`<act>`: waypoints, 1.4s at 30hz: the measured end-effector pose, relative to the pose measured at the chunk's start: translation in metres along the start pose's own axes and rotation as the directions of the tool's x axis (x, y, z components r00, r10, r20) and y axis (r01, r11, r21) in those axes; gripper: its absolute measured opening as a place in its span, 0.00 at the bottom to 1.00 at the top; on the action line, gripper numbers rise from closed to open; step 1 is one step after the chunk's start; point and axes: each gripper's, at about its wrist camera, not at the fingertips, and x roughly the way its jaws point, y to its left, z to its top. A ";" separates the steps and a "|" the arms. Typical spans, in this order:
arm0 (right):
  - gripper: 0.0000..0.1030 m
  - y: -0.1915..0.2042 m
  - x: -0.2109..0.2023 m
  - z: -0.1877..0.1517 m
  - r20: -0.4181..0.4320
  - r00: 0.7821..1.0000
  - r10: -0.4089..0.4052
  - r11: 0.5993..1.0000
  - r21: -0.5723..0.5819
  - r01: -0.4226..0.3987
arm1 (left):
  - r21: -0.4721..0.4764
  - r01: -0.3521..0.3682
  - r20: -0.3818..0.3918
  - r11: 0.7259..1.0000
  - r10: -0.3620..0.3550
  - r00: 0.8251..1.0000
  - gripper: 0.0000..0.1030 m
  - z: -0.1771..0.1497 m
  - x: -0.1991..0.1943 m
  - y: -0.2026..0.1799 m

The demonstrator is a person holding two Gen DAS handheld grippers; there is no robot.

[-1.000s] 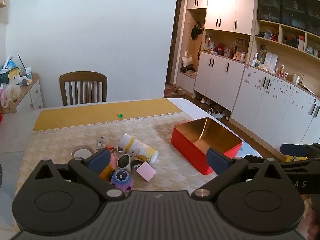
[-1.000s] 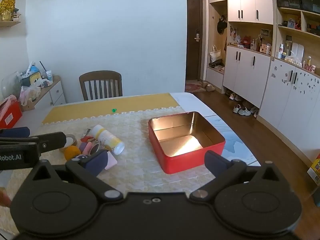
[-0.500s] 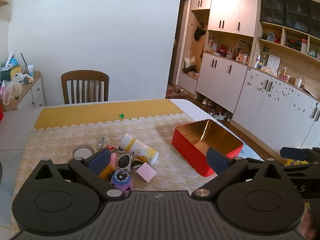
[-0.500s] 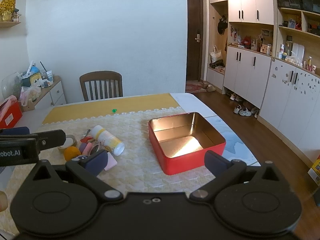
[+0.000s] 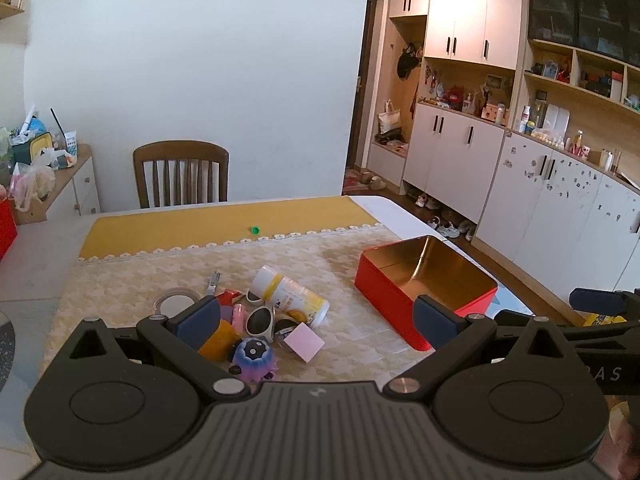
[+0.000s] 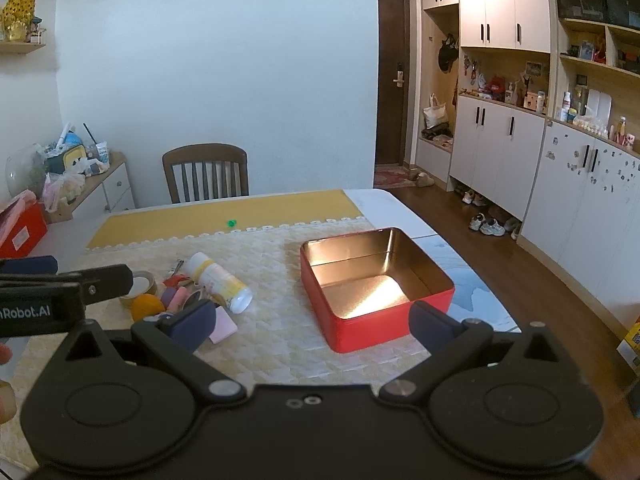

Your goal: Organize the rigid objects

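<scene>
Both grippers poised wide apart above the table, nothing yet picked.

The left gripper [image 5: 316,316] and right gripper [image 6: 310,322] each stand spread wide and hold nothing, hovering short of the work, likely so the person can choose a first item. The clutter sits heaped at about 10 o'clock from the red tin [image 6: 376,288], which lies open and empty, its gold metal lining shining: a smooth white-and-yellow bottle [image 5: 290,294] on its side, glossy sunglasses [image 5: 262,320], a spiky purple toy [image 5: 253,358], a flat pink square [image 5: 306,343], a tape roll [image 5: 176,300]. The woven tablecloth [image 5: 340,248] looks quilted and grippy.
</scene>
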 end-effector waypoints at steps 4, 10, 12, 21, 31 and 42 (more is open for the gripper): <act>1.00 0.000 0.000 0.001 0.001 1.000 -0.004 1.000 -0.005 0.004 | 0.000 0.003 0.001 1.000 -0.003 1.000 1.00 0.000 -0.001 0.000; 1.00 0.001 -0.001 0.002 0.001 1.000 -0.012 1.000 -0.004 0.012 | 0.005 0.024 0.006 1.000 -0.024 1.000 1.00 0.001 -0.003 0.001; 1.00 0.001 -0.001 0.003 0.000 1.000 -0.011 1.000 -0.003 0.011 | 0.007 0.025 0.008 1.000 -0.025 1.000 1.00 0.002 -0.002 0.003; 1.00 0.006 -0.003 0.007 0.011 1.000 -0.005 1.000 -0.016 0.005 | -0.008 0.024 0.025 1.000 -0.024 0.999 1.00 0.003 -0.004 0.008; 1.00 0.007 -0.009 0.006 0.039 0.999 0.010 1.000 -0.018 -0.009 | -0.001 0.015 0.039 1.000 -0.015 0.999 1.00 0.001 -0.009 0.004; 1.00 0.008 -0.006 0.002 0.027 0.999 0.018 1.000 -0.003 -0.018 | 0.002 0.006 0.026 1.000 -0.006 1.000 1.00 -0.003 -0.007 0.005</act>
